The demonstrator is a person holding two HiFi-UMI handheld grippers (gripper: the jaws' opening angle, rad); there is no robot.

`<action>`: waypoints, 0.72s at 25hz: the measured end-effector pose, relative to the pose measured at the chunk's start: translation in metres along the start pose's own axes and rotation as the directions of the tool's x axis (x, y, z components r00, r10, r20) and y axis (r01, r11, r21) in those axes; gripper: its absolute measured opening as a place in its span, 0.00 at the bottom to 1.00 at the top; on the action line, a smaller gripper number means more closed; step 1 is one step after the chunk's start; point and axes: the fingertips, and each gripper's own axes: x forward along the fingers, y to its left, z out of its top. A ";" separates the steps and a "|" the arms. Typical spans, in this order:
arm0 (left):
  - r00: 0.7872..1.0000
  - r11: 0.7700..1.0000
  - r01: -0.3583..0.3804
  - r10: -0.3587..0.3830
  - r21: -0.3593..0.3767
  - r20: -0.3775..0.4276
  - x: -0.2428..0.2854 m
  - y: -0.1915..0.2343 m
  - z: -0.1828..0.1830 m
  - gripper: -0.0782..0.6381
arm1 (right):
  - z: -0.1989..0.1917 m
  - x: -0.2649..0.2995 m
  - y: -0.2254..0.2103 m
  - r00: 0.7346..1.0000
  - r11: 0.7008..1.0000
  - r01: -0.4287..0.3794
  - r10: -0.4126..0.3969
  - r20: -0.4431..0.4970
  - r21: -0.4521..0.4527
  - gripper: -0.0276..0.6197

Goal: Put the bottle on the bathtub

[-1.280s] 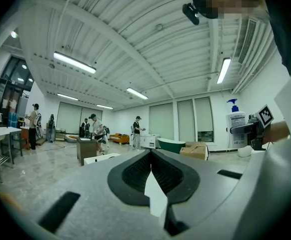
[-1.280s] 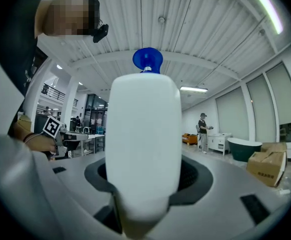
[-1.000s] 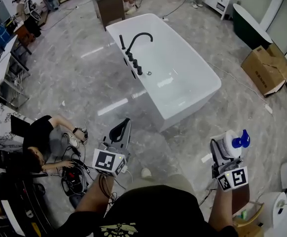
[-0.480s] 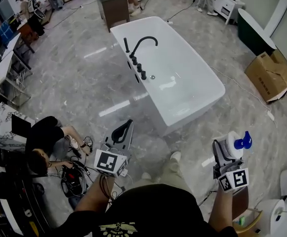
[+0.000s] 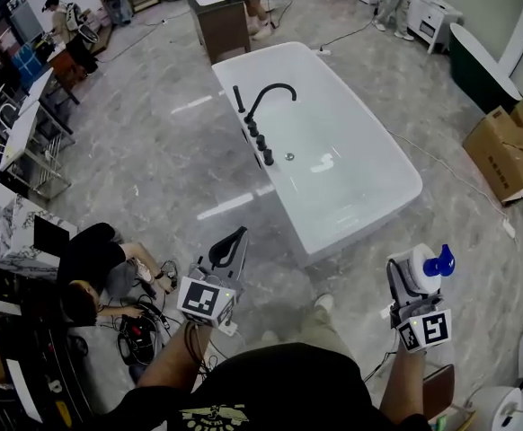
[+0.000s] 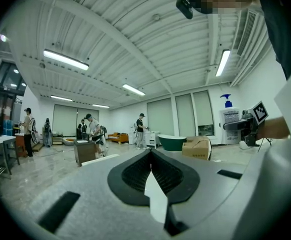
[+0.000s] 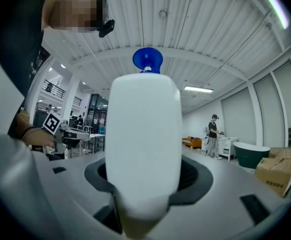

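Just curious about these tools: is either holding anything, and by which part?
Right gripper clamps the white bottle by its body; left gripper holds nothing.

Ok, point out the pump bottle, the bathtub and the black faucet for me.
pump bottle [image 5: 413, 270]: head view, on its white body.
bathtub [image 5: 263, 52]: head view, on its far rim.
black faucet [image 5: 278, 85]: head view, on the top of its arched spout.

Inner faces of right gripper [image 7: 144, 194] jaws lay hidden behind bottle [image 7: 143, 144]. Box [image 5: 510, 149] was cut off by head view's right edge. Bottle's label print was too small to read from left gripper view.
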 end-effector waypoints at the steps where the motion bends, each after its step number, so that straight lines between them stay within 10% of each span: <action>1: 1.000 1.000 -0.002 0.002 0.000 -0.005 0.010 -0.002 0.000 0.12 | -0.001 0.004 -0.009 1.000 1.000 -0.003 0.003 0.000 0.001 0.44; 18: 0.980 0.980 -0.195 0.196 -0.049 0.018 0.118 -0.017 0.035 0.12 | -0.001 0.081 -0.154 0.988 0.988 -0.152 0.152 0.006 -0.008 0.44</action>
